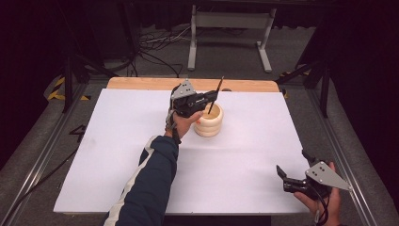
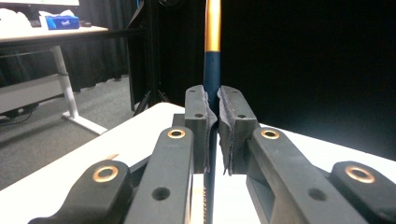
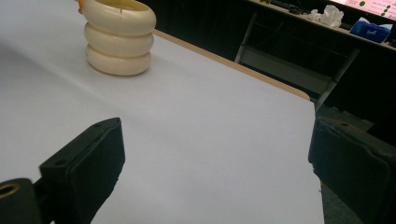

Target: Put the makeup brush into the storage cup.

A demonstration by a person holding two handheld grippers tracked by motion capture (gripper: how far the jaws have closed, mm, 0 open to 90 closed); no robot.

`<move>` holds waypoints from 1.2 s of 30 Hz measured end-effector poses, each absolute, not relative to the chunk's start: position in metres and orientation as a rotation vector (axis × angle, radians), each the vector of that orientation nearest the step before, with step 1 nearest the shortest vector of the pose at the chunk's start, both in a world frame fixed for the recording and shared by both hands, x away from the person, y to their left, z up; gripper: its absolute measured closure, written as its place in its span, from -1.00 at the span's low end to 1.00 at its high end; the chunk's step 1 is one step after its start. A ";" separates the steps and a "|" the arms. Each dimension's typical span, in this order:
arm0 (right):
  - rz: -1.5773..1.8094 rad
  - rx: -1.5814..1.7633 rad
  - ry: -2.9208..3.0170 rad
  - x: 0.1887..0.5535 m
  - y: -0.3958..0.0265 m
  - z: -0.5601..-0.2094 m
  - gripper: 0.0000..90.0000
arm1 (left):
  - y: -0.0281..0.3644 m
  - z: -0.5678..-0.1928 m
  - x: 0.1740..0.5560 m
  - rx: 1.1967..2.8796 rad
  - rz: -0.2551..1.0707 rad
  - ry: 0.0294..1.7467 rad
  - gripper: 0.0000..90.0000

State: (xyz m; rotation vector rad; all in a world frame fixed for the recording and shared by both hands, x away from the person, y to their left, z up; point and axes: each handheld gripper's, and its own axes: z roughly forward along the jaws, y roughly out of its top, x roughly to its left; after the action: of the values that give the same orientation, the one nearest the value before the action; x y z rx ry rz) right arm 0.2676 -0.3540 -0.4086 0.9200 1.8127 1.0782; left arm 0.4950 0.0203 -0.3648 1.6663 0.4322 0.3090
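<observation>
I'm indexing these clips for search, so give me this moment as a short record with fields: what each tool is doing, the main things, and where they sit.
left tool: shut on the pen, above the holder
pen: dark blue barrel with a gold section, near upright, lower end at the holder's mouth
holder: cream, ringed, standing on the white sheet toward the far middle
right tool: jaws wide apart, nothing between them, at the near right corner
table: wooden edge showing beyond the white sheet
</observation>
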 end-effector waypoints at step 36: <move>1.073 0.909 1.832 0.268 -0.351 -0.411 -0.90 | 0.036 -0.395 0.483 1.732 0.290 0.446 0.83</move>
State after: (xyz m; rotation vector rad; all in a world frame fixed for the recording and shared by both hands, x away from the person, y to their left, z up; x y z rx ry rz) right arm 0.2683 -0.3512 -0.4105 0.9090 1.8318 1.0727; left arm 0.4834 0.0355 -0.3949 1.7322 0.4461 0.2900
